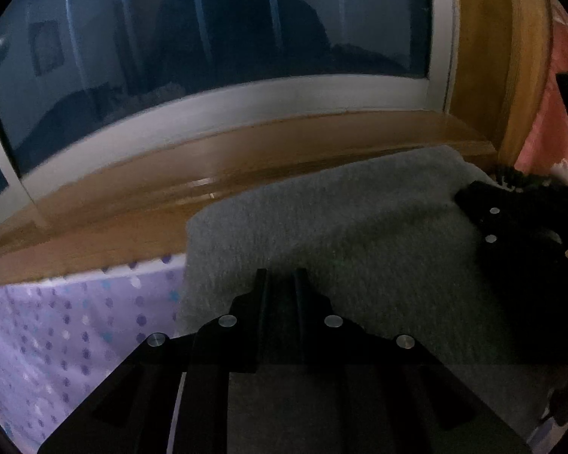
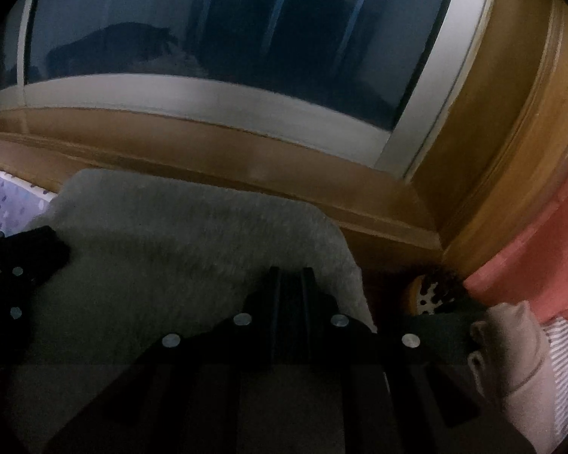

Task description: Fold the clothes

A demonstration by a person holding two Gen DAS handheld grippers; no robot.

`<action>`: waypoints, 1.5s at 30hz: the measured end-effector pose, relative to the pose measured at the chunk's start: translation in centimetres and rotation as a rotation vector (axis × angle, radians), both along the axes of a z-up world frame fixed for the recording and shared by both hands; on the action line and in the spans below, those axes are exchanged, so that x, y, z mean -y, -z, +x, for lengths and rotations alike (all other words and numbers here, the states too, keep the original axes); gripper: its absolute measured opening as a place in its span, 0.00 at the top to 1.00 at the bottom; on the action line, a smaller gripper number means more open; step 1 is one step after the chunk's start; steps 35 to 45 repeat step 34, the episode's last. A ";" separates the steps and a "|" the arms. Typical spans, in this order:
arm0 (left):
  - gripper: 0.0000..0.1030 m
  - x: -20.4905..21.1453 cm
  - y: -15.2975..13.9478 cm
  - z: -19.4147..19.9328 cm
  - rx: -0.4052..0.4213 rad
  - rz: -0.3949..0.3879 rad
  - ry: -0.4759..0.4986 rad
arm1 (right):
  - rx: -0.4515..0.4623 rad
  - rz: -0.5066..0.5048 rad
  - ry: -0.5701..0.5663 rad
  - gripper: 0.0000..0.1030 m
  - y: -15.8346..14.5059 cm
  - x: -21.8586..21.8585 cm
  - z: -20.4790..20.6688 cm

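Note:
A grey fuzzy garment (image 1: 340,227) lies folded on the bed below a window, its far edge rounded; the right wrist view also shows this garment (image 2: 178,249). My left gripper (image 1: 282,276) hovers low over its near left part, jaws drawn together with no cloth seen between them. My right gripper (image 2: 291,274) is over the garment's right end, jaws likewise together and empty as far as I can see. Each gripper also shows in the other's view: the right gripper (image 1: 511,227) at the garment's right edge and the left gripper (image 2: 26,257) at its left edge.
A lilac polka-dot sheet (image 1: 68,333) covers the bed to the left. A wooden sill (image 1: 246,151) and dark window (image 1: 208,38) run behind. On the right are a pink curtain (image 2: 541,257), a spotted item (image 2: 431,295) and pale striped clothes (image 2: 530,370).

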State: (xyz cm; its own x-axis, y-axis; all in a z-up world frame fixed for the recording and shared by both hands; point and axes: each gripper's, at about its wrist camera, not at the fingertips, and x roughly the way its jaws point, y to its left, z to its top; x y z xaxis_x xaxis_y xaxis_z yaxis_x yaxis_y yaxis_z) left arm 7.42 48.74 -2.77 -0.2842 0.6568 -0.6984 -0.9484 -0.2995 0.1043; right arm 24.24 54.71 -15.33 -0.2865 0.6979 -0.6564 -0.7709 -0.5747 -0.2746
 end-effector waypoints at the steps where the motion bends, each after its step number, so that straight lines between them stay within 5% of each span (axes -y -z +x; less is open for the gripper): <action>1: 0.89 0.7 -0.7 0.3 -0.011 0.014 -0.001 | -0.008 -0.007 0.012 0.90 -0.9 0.6 0.3; 10: 0.88 7.1 -6.9 1.9 0.010 0.064 0.054 | -0.202 -0.144 0.058 0.90 -8.6 9.2 6.7; 19: 0.87 10.3 -7.5 4.3 0.027 0.038 0.105 | -0.161 -0.294 0.115 0.90 -5.6 12.3 8.4; 45: 0.87 12.0 -7.3 5.0 0.027 0.034 0.068 | -0.174 -0.304 0.089 0.90 -5.6 12.9 9.0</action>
